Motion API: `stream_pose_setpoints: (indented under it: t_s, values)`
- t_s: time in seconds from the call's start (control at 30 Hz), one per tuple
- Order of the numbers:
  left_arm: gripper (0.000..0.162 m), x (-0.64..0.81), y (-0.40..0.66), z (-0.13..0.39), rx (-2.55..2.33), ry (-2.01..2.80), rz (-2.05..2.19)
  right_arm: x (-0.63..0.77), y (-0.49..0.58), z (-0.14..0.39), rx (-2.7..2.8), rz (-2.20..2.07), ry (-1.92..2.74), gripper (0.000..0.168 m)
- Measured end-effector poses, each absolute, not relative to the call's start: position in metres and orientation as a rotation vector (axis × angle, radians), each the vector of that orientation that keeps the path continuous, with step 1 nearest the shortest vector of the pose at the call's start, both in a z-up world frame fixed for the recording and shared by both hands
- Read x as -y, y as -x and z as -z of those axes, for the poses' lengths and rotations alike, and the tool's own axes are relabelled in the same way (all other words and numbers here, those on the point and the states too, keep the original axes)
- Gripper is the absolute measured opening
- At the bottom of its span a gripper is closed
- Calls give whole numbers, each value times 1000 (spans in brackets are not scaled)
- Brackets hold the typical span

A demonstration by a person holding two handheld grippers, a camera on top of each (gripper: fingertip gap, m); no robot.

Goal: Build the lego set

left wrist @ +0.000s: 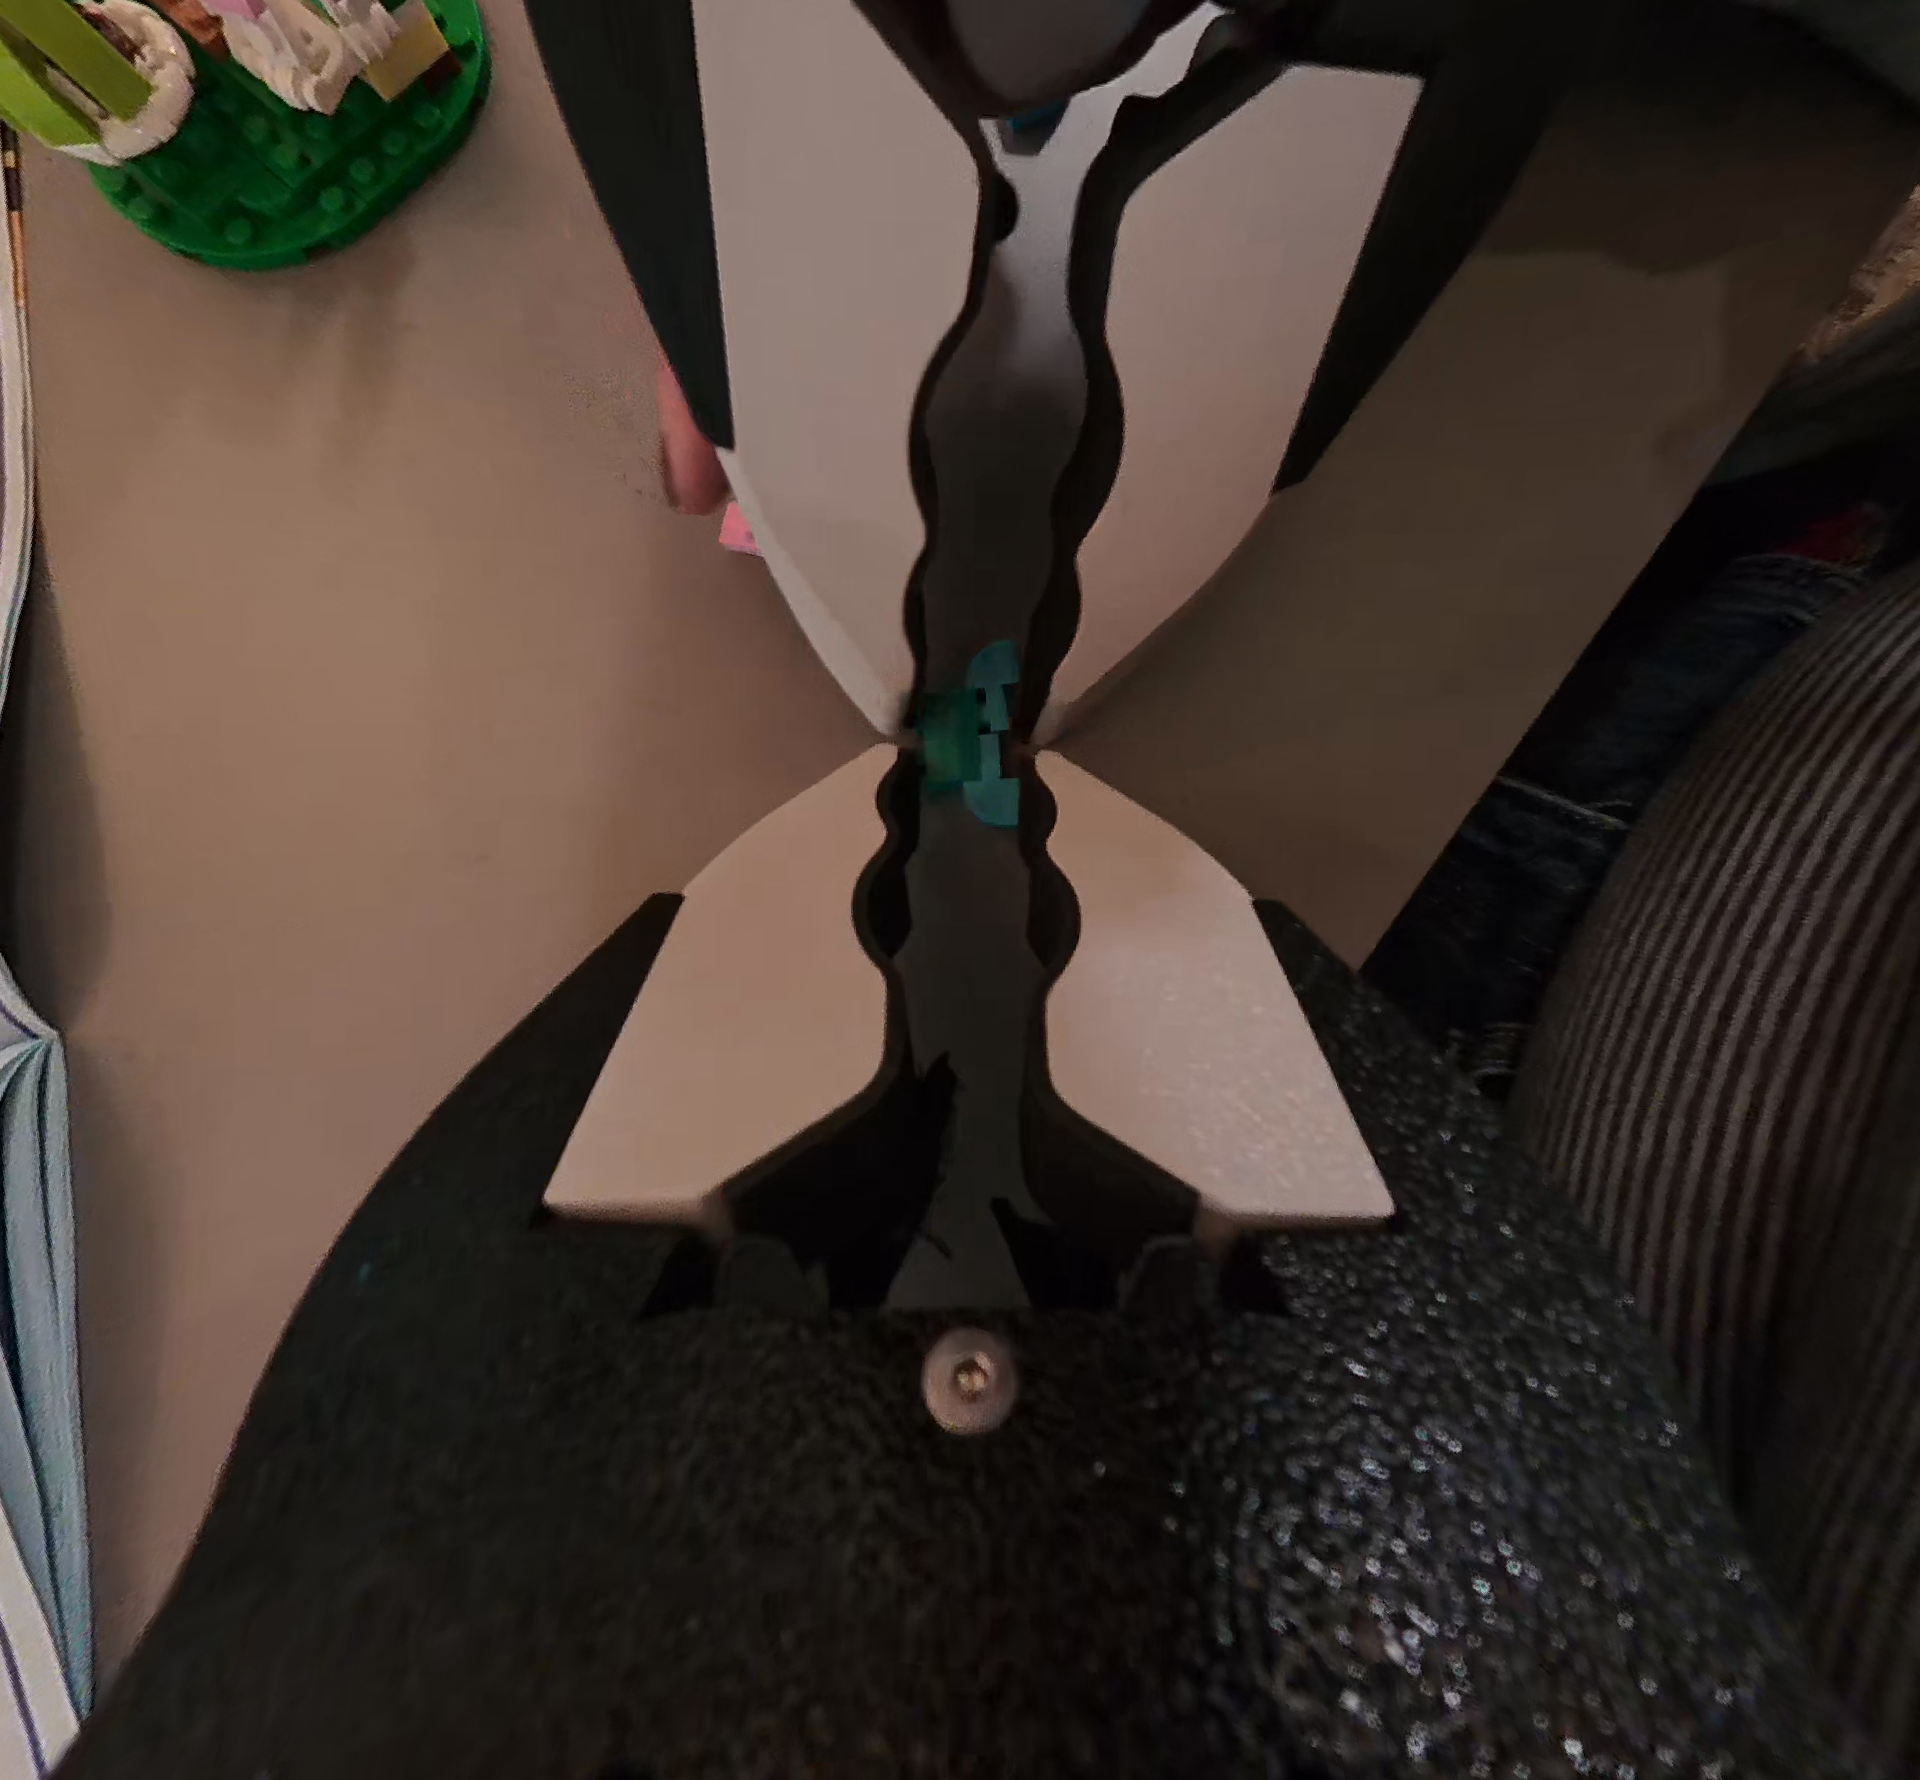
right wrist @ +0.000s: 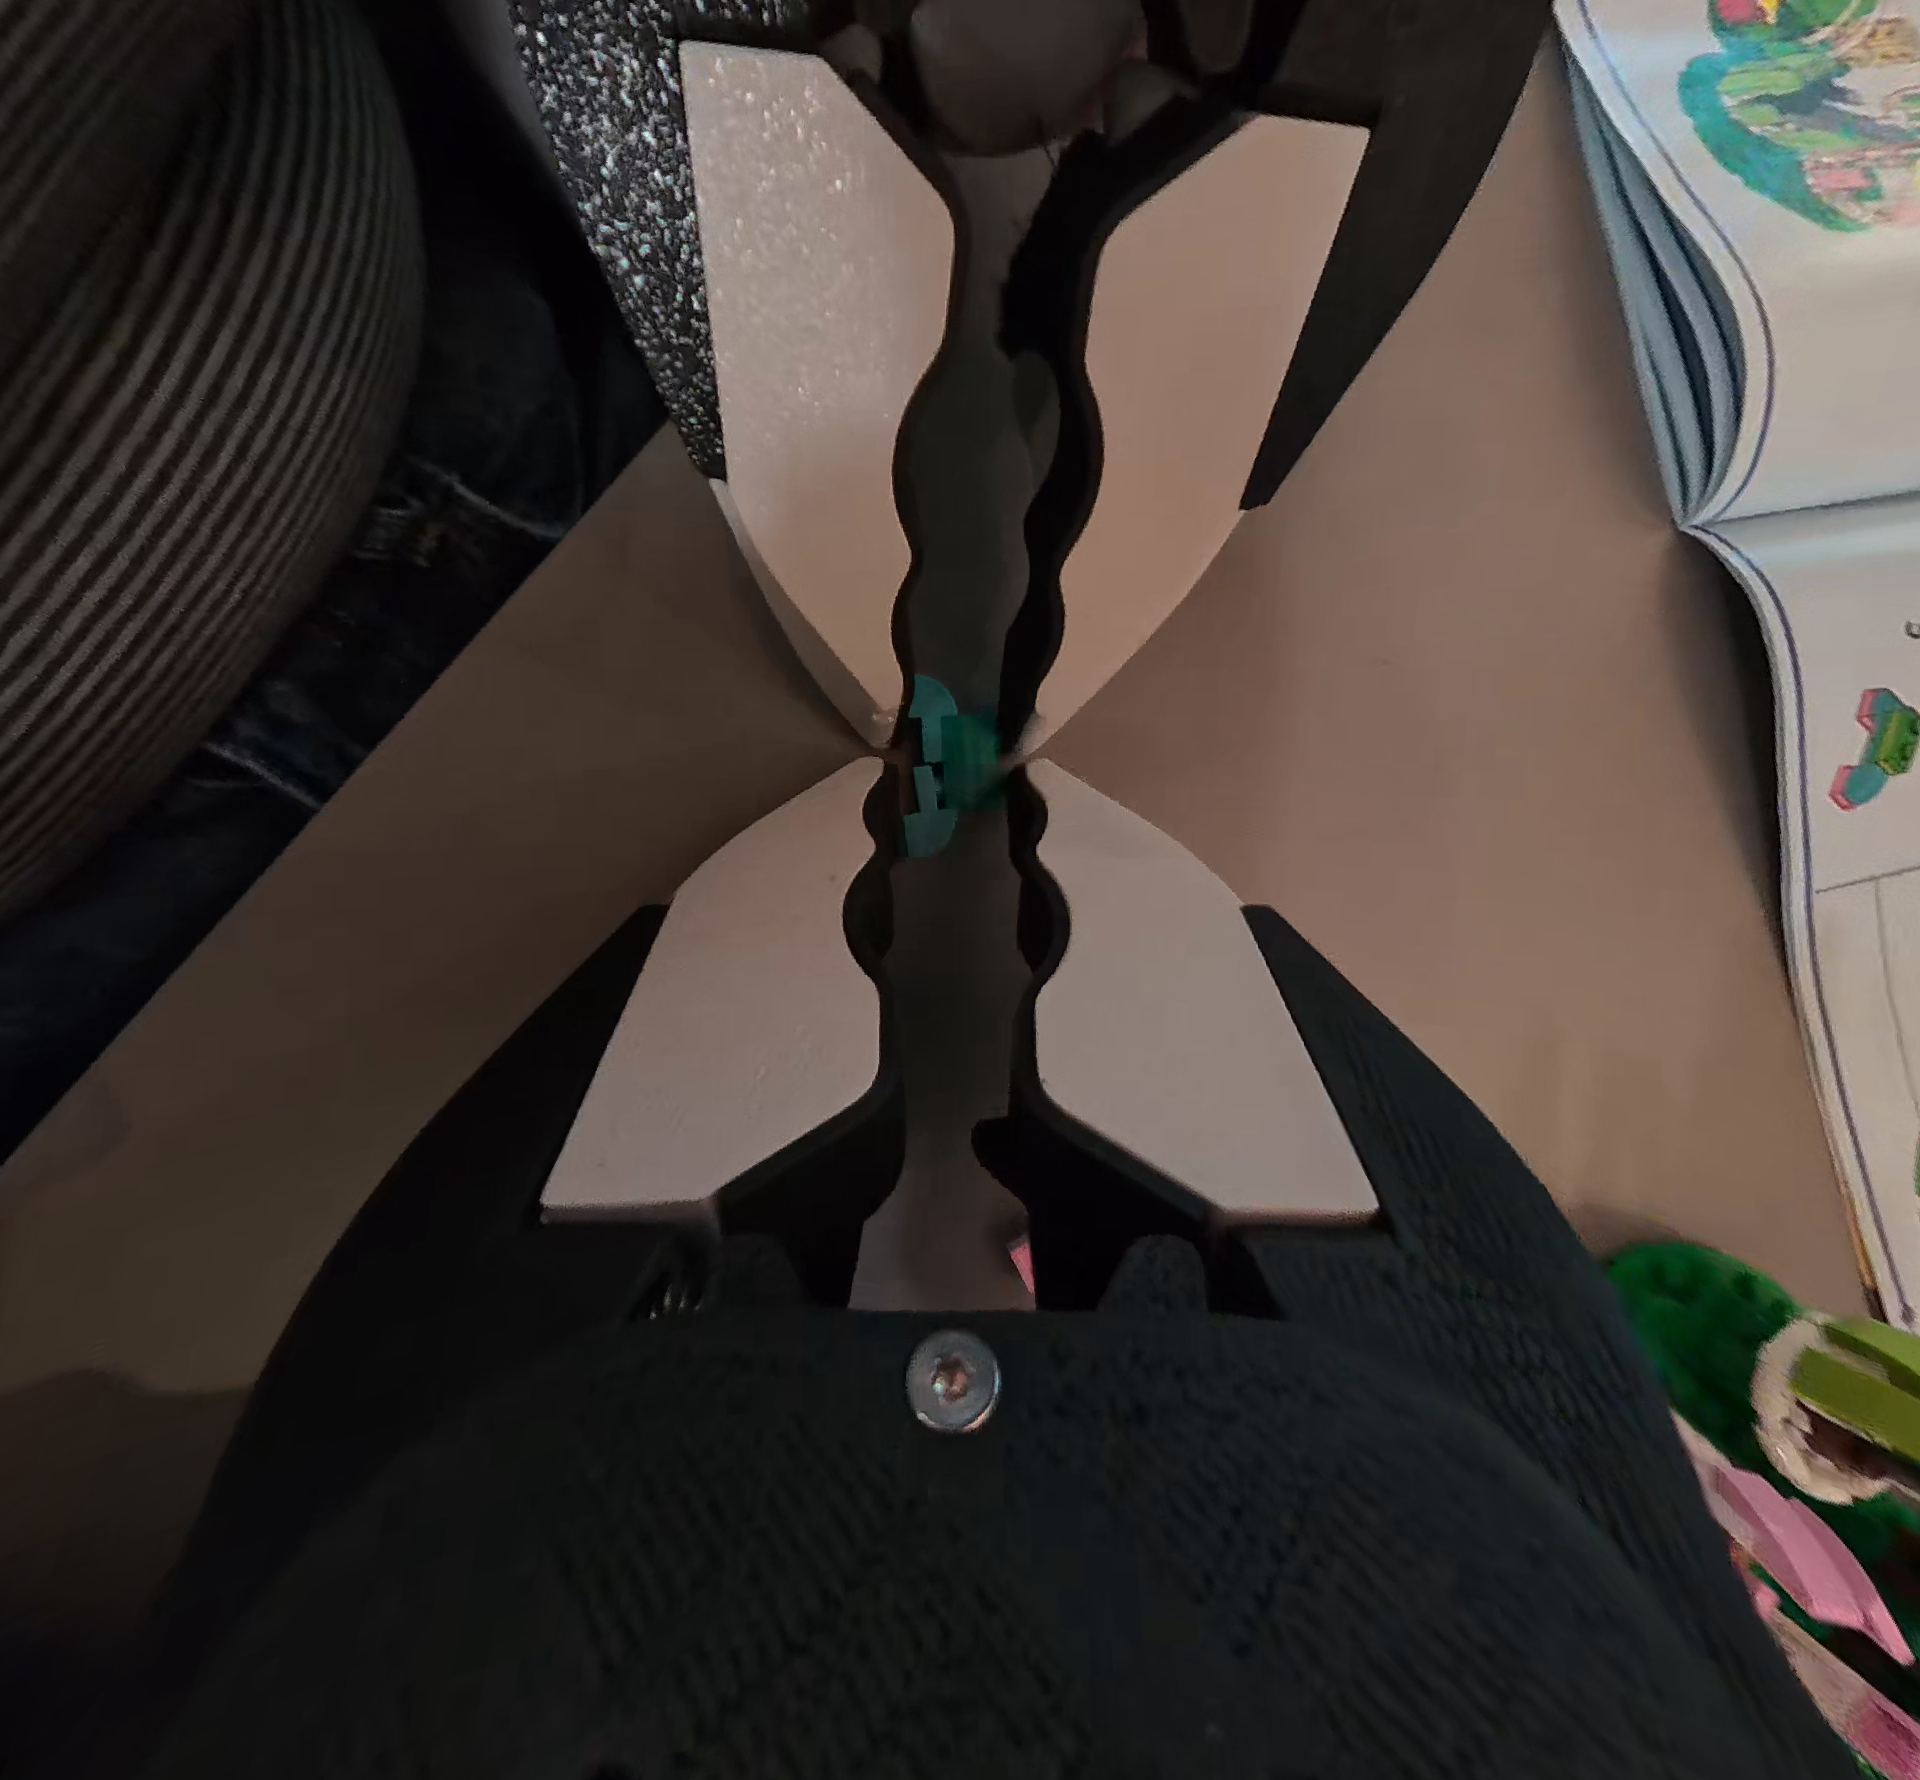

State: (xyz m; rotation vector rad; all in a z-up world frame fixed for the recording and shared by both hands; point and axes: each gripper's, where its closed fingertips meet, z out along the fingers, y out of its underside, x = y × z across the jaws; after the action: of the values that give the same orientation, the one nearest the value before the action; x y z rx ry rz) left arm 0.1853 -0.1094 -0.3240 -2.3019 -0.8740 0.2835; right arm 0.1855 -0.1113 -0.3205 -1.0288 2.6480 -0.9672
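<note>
A small teal-and-green lego assembly (left wrist: 982,743) hangs above the tan table (left wrist: 364,691), pinched between both grippers, which meet tip to tip. My left gripper (left wrist: 966,774) comes from the bottom of the left wrist view and is shut on it. My right gripper (left wrist: 971,714) comes from the top and is shut on the same piece. In the right wrist view the piece (right wrist: 940,774) sits between the right gripper (right wrist: 951,785) below and the left gripper (right wrist: 951,728) above. The white fingers hide most of the piece.
A partly built model on a green round base (left wrist: 301,172) with pink and white parts stands at the far left, also in the right wrist view (right wrist: 1704,1335). An open instruction booklet (right wrist: 1766,328) lies beside it. A small pink piece (left wrist: 736,525) lies on the table. A person's striped sleeve (left wrist: 1714,1003) is at the table edge. Less than 4 cm separates the two grippers' tips.
</note>
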Motion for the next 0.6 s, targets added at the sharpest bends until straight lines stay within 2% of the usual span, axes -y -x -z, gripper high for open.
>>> stream_pose_setpoints:
  t_s: [0.03,0.6]
  values:
    - [19,109,-186,324,861,2303,-278,112,-186,321,-2647,968,1023,17]
    - [17,102,-187,316,533,2297,-626,105,-188,313,-2947,1266,1238,15]
